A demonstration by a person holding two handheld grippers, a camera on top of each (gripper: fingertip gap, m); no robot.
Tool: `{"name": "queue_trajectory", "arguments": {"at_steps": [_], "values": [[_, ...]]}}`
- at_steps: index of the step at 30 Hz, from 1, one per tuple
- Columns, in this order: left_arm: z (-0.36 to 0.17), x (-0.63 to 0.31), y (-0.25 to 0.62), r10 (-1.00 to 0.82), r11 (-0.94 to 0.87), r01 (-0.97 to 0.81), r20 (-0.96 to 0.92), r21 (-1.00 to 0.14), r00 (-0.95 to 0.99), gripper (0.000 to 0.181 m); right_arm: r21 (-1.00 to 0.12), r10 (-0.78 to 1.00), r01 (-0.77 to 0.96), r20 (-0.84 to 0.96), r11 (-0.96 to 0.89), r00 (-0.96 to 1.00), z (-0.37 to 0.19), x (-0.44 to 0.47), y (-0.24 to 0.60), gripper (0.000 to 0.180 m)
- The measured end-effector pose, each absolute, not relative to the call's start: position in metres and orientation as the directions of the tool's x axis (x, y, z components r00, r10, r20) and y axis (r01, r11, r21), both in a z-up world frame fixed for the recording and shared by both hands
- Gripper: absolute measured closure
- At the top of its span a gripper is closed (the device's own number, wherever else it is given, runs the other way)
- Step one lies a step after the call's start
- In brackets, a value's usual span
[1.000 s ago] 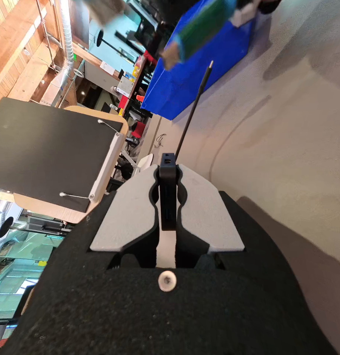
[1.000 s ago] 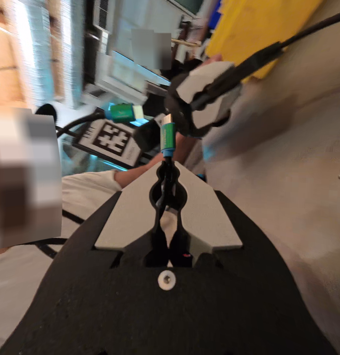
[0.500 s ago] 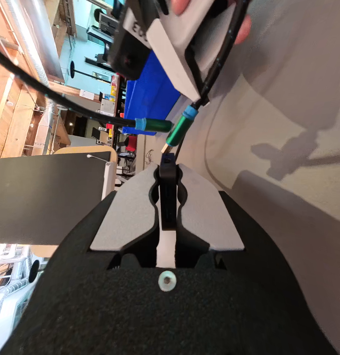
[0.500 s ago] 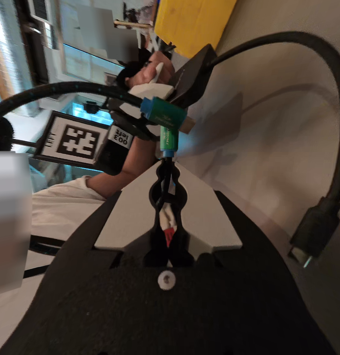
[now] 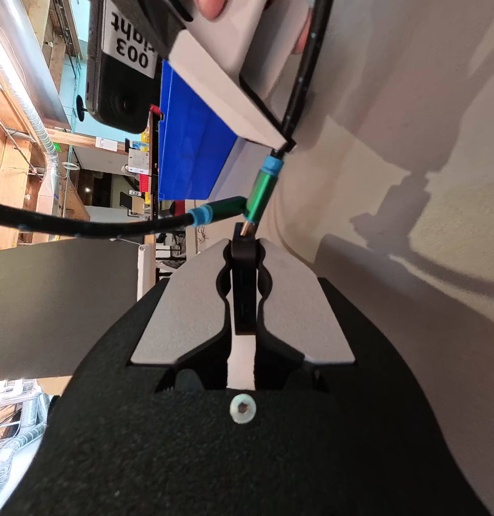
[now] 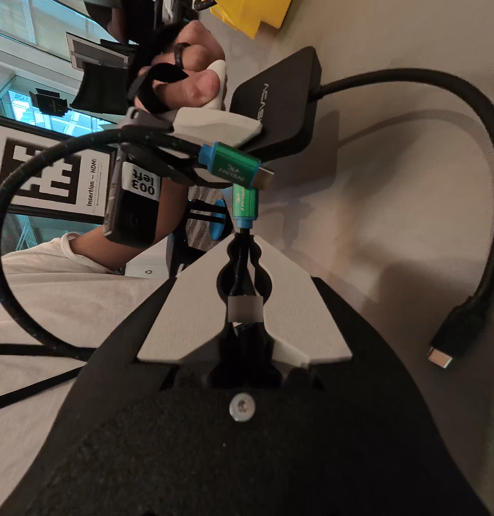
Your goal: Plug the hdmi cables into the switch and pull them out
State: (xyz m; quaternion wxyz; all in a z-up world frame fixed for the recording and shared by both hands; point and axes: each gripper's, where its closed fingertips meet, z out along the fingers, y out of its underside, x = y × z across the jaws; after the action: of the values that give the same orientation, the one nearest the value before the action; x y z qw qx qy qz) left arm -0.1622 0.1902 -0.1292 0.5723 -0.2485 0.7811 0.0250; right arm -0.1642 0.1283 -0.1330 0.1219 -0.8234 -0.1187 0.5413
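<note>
In the left wrist view my left gripper (image 5: 243, 243) is shut on the black switch (image 5: 243, 279), seen edge-on. The right gripper (image 5: 282, 145) comes in from above, holding a black cable. That cable's green HDMI plug (image 5: 261, 192) has its metal tip against the switch's end; I cannot tell if it is inside a port. In the right wrist view my right gripper (image 6: 243, 237) is shut on the cable just behind this plug (image 6: 244, 206). The switch (image 6: 279, 103) sits flat in the left gripper (image 6: 257, 131). A second green plug (image 6: 232, 167) hangs loose in front.
The switch's own thick black lead loops right and ends in a dark plug (image 6: 458, 335) over the grey table (image 5: 407, 251). A blue bin (image 5: 190, 139), a yellow bin (image 6: 248, 16), a black board (image 5: 58, 301) and a coded sign (image 6: 44, 173) stand around. Some 6 cm of space lies between my two pairs of fingers.
The right gripper has carried the green plug down toward the switch until its tip reaches the switch's end. The left gripper has kept hold of the switch and turned a little.
</note>
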Motion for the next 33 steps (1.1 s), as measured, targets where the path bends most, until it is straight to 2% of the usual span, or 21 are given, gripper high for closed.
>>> {"name": "queue_trajectory", "arguments": {"at_steps": [12, 15, 18, 22, 24, 27, 30, 33], "values": [[-0.132, -0.159, 0.185, -0.34, 0.881, -0.418, -0.909, -0.22, -0.239, 0.167, -0.233, 0.293, 0.193, -0.87, -0.953, 0.396, -0.13, -0.154, 0.128, 0.173], [-0.132, -0.158, 0.183, -0.364, 0.874, -0.418, -0.903, -0.248, -0.226, 0.167, -0.204, 0.262, 0.198, -0.905, -0.959, 0.336, -0.125, -0.151, 0.13, 0.174], [-0.13, -0.157, 0.181, -0.435, 0.844, -0.427, -0.88, -0.324, -0.193, 0.167, -0.178, 0.223, 0.187, -0.942, -0.966, 0.252, -0.119, -0.149, 0.131, 0.174], [-0.134, -0.154, 0.182, -0.485, 0.809, -0.456, -0.86, -0.372, -0.158, 0.167, -0.19, 0.225, 0.159, -0.944, -0.969, 0.241, -0.118, -0.147, 0.133, 0.174], [-0.132, -0.154, 0.186, -0.53, 0.777, -0.463, -0.84, -0.427, -0.116, 0.167, -0.243, 0.269, 0.135, -0.935, -0.96, 0.232, -0.112, -0.149, 0.135, 0.173], [-0.118, -0.155, 0.196, -0.638, 0.695, -0.429, -0.77, -0.577, 0.002, 0.167, -0.384, 0.376, 0.019, -0.894, -0.923, 0.242, -0.092, -0.148, 0.153, 0.17], [-0.109, -0.156, 0.202, -0.667, 0.664, -0.406, -0.743, -0.627, 0.057, 0.167, -0.557, 0.523, -0.092, -0.816, -0.825, 0.245, -0.063, -0.142, 0.165, 0.165], [-0.104, -0.159, 0.207, -0.678, 0.646, -0.395, -0.729, -0.653, 0.095, 0.167, -0.647, 0.603, -0.265, -0.762, -0.715, 0.234, -0.028, -0.125, 0.177, 0.159]]}}
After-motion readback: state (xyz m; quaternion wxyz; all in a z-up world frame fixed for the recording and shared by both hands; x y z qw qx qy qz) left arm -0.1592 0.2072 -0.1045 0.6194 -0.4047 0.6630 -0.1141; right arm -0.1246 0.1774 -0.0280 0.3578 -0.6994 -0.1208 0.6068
